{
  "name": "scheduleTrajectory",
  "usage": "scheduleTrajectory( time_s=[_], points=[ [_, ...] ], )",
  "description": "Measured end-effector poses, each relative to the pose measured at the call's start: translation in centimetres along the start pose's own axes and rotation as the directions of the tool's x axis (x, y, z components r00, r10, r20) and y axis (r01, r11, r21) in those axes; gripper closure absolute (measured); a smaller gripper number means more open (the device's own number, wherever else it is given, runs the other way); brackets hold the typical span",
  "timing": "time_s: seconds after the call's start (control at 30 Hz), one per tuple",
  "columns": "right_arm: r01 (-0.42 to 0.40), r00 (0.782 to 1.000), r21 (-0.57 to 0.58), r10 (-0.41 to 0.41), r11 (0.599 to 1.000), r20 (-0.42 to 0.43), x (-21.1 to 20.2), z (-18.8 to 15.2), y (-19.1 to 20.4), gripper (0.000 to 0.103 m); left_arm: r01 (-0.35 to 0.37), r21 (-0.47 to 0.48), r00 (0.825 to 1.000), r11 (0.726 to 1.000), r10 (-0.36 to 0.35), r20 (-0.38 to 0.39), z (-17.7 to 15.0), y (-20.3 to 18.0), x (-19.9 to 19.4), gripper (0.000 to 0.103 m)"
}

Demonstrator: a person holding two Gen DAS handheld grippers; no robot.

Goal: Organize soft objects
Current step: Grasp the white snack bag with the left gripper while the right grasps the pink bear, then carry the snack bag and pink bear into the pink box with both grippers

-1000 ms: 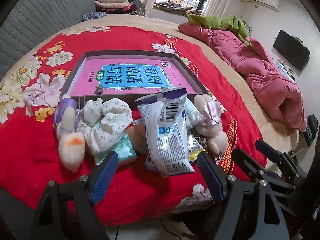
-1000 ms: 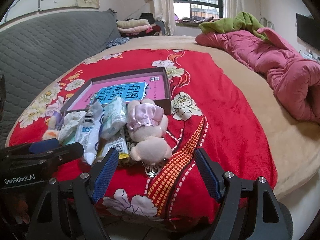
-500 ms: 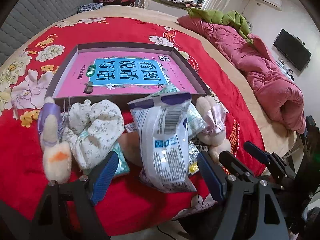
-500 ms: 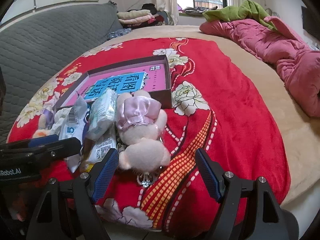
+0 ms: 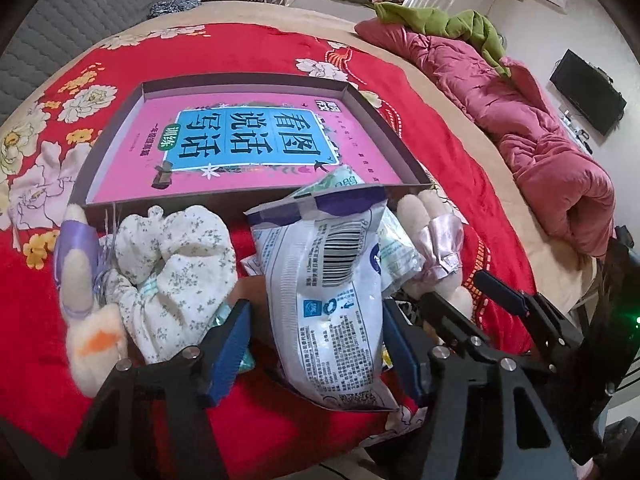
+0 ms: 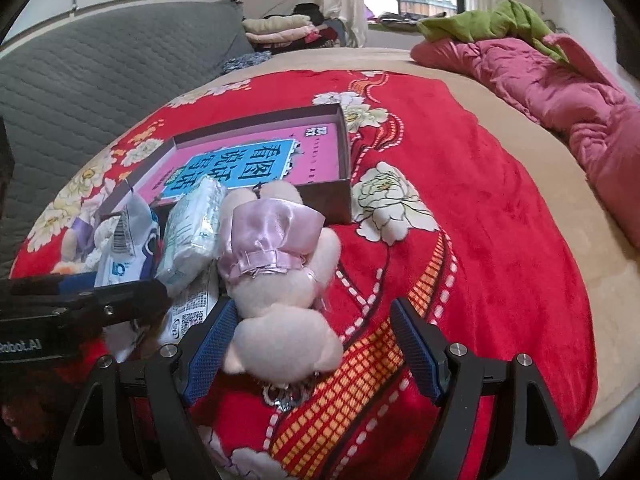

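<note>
Status: the task is at its start. The box point(image 5: 248, 140) lies ahead of both sets of jaws, and nothing soft is inside it; only its printed pink floor shows. All soft items sit in a heap on the red blanket point(image 6: 460, 220), against the box's near wall.

Left gripper point(image 5: 316, 344): the jaws are closing around the white pouch point(image 5: 324, 300). The pouch stands between the two blue pads, its lower end level with them. A gap shows at the left pad; the right pad is at or very near the pouch edge, contact not certain. Judged state: not yet clamped. Just outside the left jaw lies the floral cloth point(image 5: 180, 264), and beyond it the purple-ribboned plush point(image 5: 80, 292). A tissue pack point(image 6: 192, 232) leans behind the pouch.

Right gripper point(image 6: 312, 352): the jaws stand wide apart. The pink plush point(image 6: 280, 292) lies between them, its head nearest the camera. The left pad is touching or just beside the head; the right pad is well apart from it. No grip is made.

Done: both grippers are positioned over their targets. Remaining, by judgement: close on the pouch and on the pink plush, lift each, and place it in the box. The cloth, the tissue pack, the purple-ribboned plush and the small packets under the heap then follow.
</note>
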State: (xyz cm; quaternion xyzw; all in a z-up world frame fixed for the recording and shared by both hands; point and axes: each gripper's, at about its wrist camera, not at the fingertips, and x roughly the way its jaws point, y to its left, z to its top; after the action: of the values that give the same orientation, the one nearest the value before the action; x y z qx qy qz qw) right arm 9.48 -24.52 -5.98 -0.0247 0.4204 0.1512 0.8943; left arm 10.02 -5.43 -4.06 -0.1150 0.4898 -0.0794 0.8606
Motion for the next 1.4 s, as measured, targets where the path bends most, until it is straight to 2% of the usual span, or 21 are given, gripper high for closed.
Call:
scheduleTrajectory(
  time_s=[0.1, 0.2, 0.27, 0.37, 0.57, 0.93, 1.2, 1.4],
  points=[
    [-0.015, 1.000, -0.011, 0.015, 1.000, 0.000, 0.3, 0.0, 0.0, 0.025, 0.002, 0.005, 1.000, 1.000, -0.002, 0.004, 0.1, -0.1, 0.0, 0.044],
    [-0.049, 0.999, -0.030, 0.049, 0.998, -0.003, 0.6, -0.1, 0.4, 0.040, 0.006, 0.002, 1.000, 1.000, -0.006, 0.005, 0.2, 0.0, 0.0, 0.047],
    [-0.063, 0.998, -0.046, 0.064, 0.997, 0.003, 0.4, -0.1, 0.7, 0.053, 0.003, 0.006, 1.000, 1.000, -0.003, 0.004, 0.3, 0.0, 0.0, 0.049],
    [-0.064, 0.998, -0.067, 0.066, 0.996, 0.023, -0.1, -0.2, 1.0, 0.059, 0.006, -0.002, 1.000, 1.000, -0.006, 0.010, 0.4, 0.1, -0.2, 0.054],
    [-0.057, 0.995, -0.054, 0.061, 0.997, 0.082, -1.4, 0.1, 0.5, 0.060, 0.027, -0.008, 0.999, 1.000, -0.027, 0.027, 0.3, 0.0, -0.9, 0.062],
    [-0.058, 0.986, -0.023, 0.061, 0.998, 0.156, -3.4, 0.6, -0.5, 0.061, 0.053, -0.017, 0.993, 0.998, -0.051, 0.108, 0.6, -0.5, -3.6, 0.062],
    [-0.085, 0.978, -0.005, 0.085, 0.996, 0.192, -4.6, 1.3, -0.6, 0.061, 0.016, -0.010, 0.981, 1.000, -0.014, 0.194, 2.0, 0.1, -5.9, 0.062],
    [-0.088, 0.977, 0.018, 0.083, 0.996, 0.197, -4.9, 2.1, -0.3, 0.061, -0.008, -0.043, 0.970, 0.999, 0.019, 0.243, 2.9, 1.7, -6.8, 0.062]
  ],
)
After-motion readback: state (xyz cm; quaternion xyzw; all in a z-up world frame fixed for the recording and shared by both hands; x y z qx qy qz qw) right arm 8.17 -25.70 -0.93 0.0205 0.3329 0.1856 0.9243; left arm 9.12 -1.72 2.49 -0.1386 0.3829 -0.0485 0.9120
